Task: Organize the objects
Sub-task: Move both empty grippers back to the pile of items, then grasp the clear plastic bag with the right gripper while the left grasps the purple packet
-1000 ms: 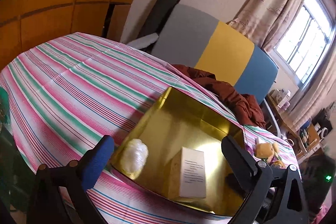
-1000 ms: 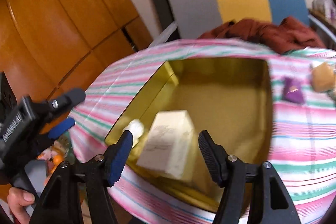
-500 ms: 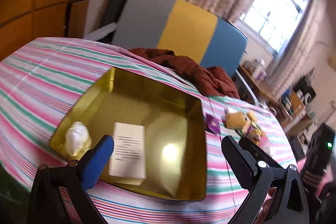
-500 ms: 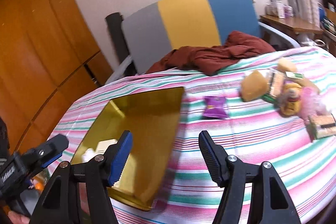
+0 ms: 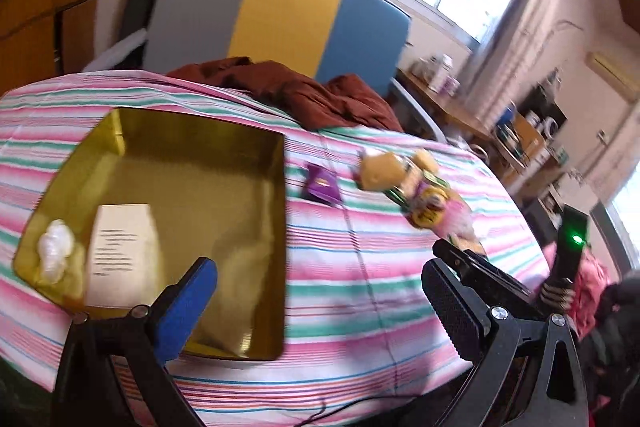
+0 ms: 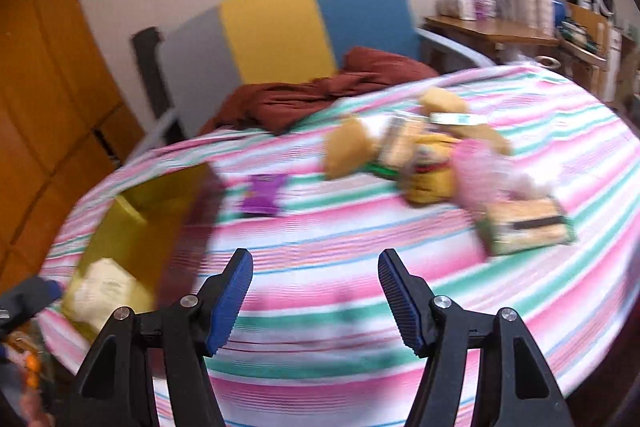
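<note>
Striped pink, green and white cloth covers our worktop (image 5: 360, 267), with a grey, yellow and blue chair (image 5: 280, 15) and a brown garment (image 5: 304, 91) behind it. On the left sits the gold tin (image 5: 200, 163), holding a white box (image 5: 120, 251) and a white wad (image 5: 56, 251). A purple packet (image 5: 320, 185) lies just beside the tin, and a blurred heap of snack packs (image 6: 432, 155) lies further right. Our left tool (image 5: 320, 307) and right tool (image 6: 316, 291) both hang wide apart with nothing between their pads.
</note>
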The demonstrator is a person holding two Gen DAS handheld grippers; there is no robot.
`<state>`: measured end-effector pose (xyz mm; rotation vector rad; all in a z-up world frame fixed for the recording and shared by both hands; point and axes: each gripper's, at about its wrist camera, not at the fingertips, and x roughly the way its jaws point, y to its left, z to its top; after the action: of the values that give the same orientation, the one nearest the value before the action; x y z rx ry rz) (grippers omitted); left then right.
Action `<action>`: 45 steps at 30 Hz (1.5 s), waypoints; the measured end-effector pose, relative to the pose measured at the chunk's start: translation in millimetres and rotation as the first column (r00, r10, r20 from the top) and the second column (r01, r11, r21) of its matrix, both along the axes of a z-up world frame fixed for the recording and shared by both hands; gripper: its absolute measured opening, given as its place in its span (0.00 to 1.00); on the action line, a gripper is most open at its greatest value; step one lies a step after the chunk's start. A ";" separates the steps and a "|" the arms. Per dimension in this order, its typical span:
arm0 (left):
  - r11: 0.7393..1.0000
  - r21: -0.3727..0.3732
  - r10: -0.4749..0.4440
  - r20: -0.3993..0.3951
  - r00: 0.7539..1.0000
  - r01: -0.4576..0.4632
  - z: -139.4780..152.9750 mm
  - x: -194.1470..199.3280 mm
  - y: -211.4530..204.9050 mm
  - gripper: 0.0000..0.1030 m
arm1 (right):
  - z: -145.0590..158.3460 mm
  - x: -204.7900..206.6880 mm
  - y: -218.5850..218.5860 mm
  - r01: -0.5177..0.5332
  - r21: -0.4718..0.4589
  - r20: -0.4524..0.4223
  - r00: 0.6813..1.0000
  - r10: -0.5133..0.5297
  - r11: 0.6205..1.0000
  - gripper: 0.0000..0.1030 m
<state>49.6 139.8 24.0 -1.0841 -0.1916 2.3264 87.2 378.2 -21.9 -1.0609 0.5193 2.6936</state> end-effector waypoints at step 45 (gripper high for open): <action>0.970 -0.238 -0.048 -0.014 0.999 0.043 -62.4 -76.5 157.4 1.00 | -60.3 -14.1 210.4 0.288 0.126 0.011 0.956 -0.292 0.949 0.47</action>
<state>-26.9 297.2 -38.4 -1.1644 0.1224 2.3613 73.1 588.7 -82.2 -0.9107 0.4564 2.4151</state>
